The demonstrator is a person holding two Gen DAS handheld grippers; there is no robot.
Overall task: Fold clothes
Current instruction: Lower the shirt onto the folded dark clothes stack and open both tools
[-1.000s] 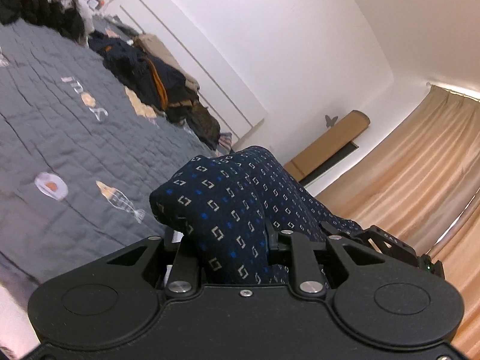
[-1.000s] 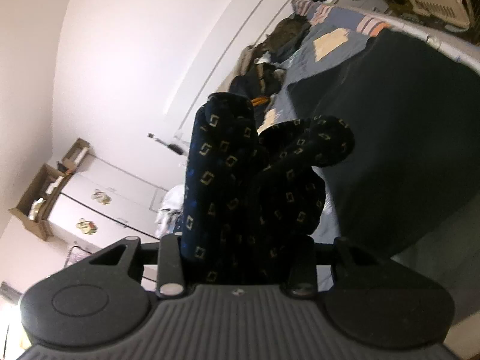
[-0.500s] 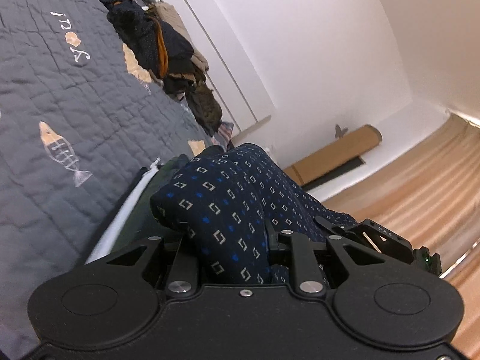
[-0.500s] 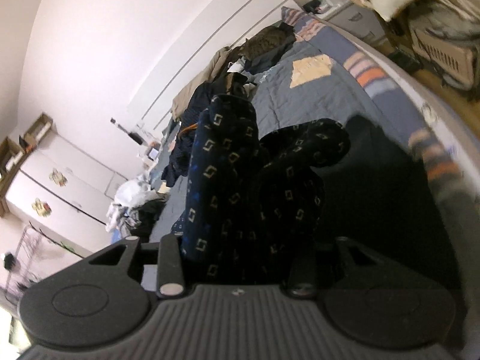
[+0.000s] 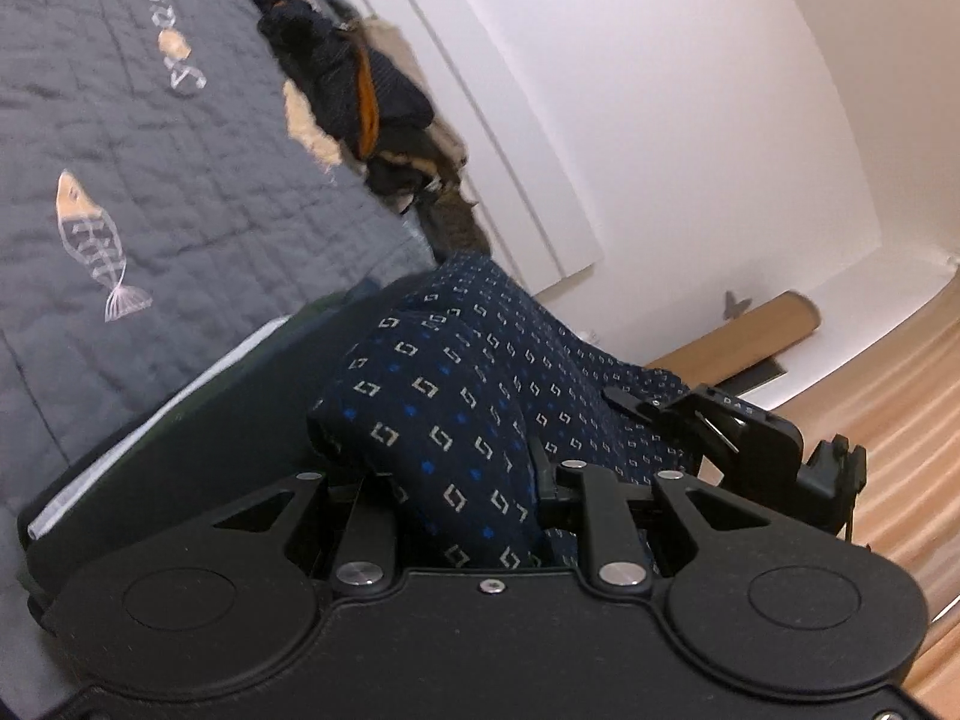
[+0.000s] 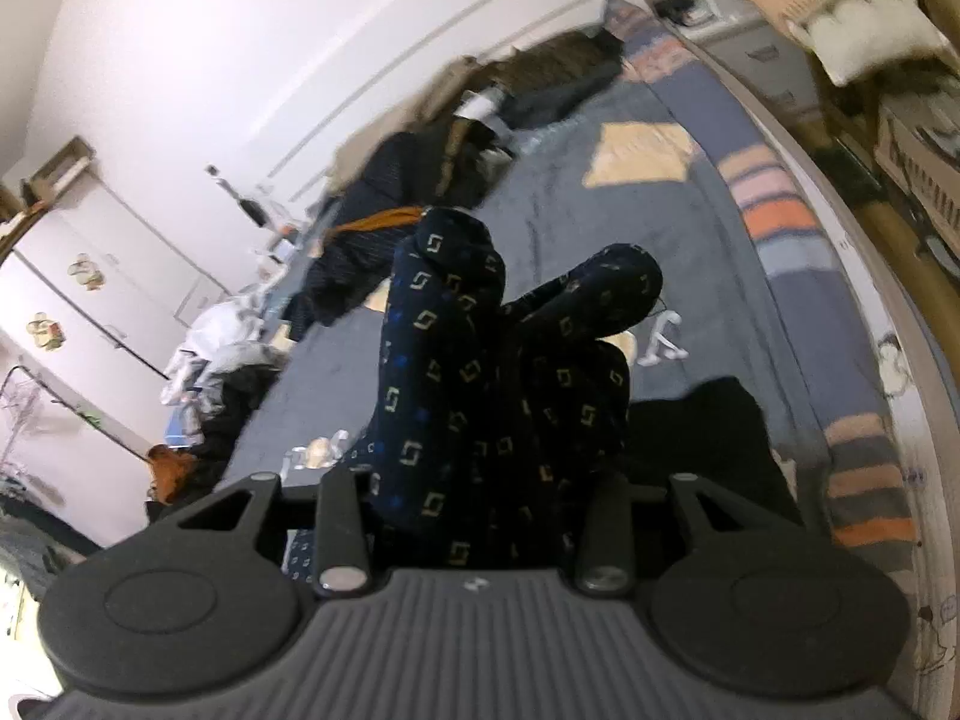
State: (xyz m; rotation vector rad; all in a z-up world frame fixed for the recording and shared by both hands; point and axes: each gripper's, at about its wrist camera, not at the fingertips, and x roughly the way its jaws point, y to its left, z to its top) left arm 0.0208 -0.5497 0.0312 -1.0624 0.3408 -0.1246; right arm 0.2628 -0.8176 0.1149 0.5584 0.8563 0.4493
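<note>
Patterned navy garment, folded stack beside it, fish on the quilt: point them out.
Patterned navy garment (image 5: 456, 420), left wrist view, bunched fold.
Folded stack (image 5: 198, 414), left wrist view, dark top layer.
Fish (image 5: 90, 234), left wrist view, stitched body.

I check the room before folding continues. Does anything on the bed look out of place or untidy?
Yes. A heap of unfolded dark clothes lies crumpled along the far edge of the grey quilt, by the wall. The patterned navy garment is bunched, not flat.
</note>
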